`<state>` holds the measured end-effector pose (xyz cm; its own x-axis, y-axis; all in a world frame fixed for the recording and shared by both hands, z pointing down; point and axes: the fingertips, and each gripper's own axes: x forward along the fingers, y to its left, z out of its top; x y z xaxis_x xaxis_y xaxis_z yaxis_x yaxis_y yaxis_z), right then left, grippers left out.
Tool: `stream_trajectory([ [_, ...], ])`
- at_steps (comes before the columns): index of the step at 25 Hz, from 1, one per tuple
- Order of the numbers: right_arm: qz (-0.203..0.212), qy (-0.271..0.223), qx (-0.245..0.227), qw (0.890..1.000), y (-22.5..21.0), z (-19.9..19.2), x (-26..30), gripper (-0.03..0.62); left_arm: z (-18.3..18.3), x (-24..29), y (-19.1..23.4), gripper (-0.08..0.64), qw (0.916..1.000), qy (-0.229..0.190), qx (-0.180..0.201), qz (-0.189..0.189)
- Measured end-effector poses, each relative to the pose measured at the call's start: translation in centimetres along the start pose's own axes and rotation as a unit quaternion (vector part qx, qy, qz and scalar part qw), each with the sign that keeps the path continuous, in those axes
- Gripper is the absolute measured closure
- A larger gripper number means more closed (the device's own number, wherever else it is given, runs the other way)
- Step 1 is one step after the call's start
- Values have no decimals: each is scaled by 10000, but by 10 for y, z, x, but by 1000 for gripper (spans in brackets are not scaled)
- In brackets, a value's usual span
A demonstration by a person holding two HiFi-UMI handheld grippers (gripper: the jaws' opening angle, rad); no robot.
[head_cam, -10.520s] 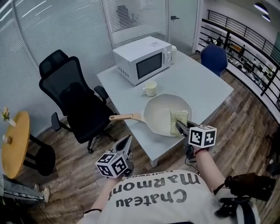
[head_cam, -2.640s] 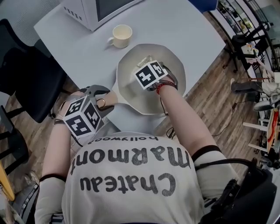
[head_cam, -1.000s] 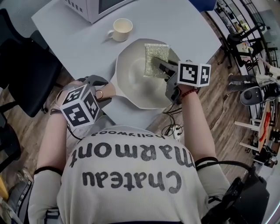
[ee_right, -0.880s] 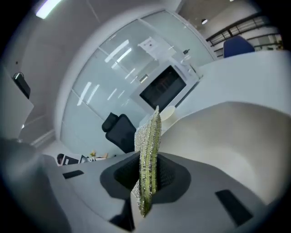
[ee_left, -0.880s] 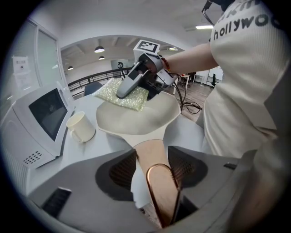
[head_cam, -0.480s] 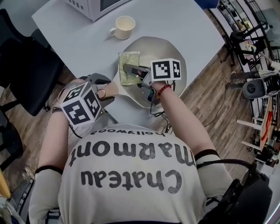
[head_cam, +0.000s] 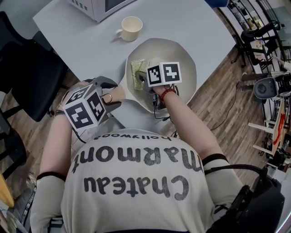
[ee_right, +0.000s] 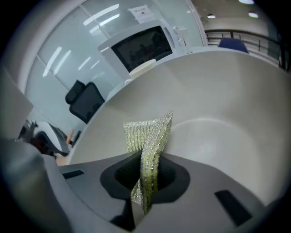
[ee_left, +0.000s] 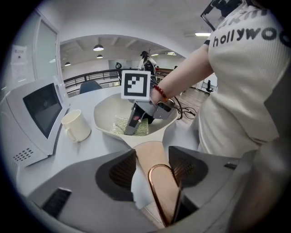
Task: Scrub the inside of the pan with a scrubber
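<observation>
The cream pan point(head_cam: 177, 59) sits at the table's near edge, its wooden handle point(head_cam: 116, 93) pointing left. My left gripper point(head_cam: 110, 97) is shut on that handle, which runs between the jaws point(ee_left: 159, 182) in the left gripper view. A green-gold mesh scrubber point(head_cam: 137, 72) lies against the pan's inner left side. My right gripper point(head_cam: 142, 78) reaches down into the pan and is shut on the scrubber's near edge. The right gripper view has the scrubber point(ee_right: 148, 136) pinched upright between the pads, with the pan's pale inside point(ee_right: 223, 123) beyond it.
A cream mug point(head_cam: 130, 27) stands on the grey table point(head_cam: 82, 45) just beyond the pan. A white microwave point(head_cam: 97, 7) is at the far edge. A black office chair point(head_cam: 22, 77) is to the left, wooden floor and cables to the right.
My right gripper has carried the scrubber from the pan's far right side leftward and down onto its inner left side. The left gripper has stayed on the handle.
</observation>
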<state>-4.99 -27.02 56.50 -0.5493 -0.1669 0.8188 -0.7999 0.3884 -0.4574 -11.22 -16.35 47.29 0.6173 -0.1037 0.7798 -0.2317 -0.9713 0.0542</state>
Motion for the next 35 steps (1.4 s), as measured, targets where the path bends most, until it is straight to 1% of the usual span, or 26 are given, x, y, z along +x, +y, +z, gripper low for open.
stream_trajectory([
  [2,-460,46,-366,9983,-11,-3,0,549,-2,-1,1,307,9999,-86,-89,-37],
  [5,-966,189,-665,9929,-16,-1,-3,548,-3,-2,3,307,9999,-71,-53,-68],
  [7,-1406,329,-969,9848,-23,2,-11,548,-3,-3,3,307,10000,-41,-2,-80],
  [9,-1868,466,-1302,9726,-34,4,-20,548,-3,-4,4,307,10000,-8,25,-88],
  [10,-2041,514,-1429,9671,-39,5,-23,548,-3,-4,4,307,10000,8,32,-88],
  [12,-2253,526,-1605,9596,-48,7,-27,548,-2,-4,1,306,9999,19,40,-94],
  [15,-2580,538,-1665,9502,-66,7,-37,548,0,-3,-2,305,9999,-5,40,-130],
  [20,-3007,817,-1390,9400,-102,1,-56,549,-1,-4,-1,304,9998,8,67,-174],
  [24,-3343,1041,-1281,9279,-127,-1,-68,549,0,-4,2,304,9998,-44,45,-201],
  [26,-3579,1151,-1318,9172,-137,-4,-72,549,-1,-5,3,302,9997,-92,-13,-227],
  [27,-3724,1197,-1378,9099,-141,-6,-74,551,-2,-5,4,303,9996,-141,-50,-246],
  [30,-4165,1334,-1739,8823,-147,-11,-78,552,-7,-9,4,304,9993,-205,-135,-284],
  [35,-4497,1665,-2391,8443,-156,-9,-82,552,-3,-5,5,302,9993,-181,-120,-295],
])
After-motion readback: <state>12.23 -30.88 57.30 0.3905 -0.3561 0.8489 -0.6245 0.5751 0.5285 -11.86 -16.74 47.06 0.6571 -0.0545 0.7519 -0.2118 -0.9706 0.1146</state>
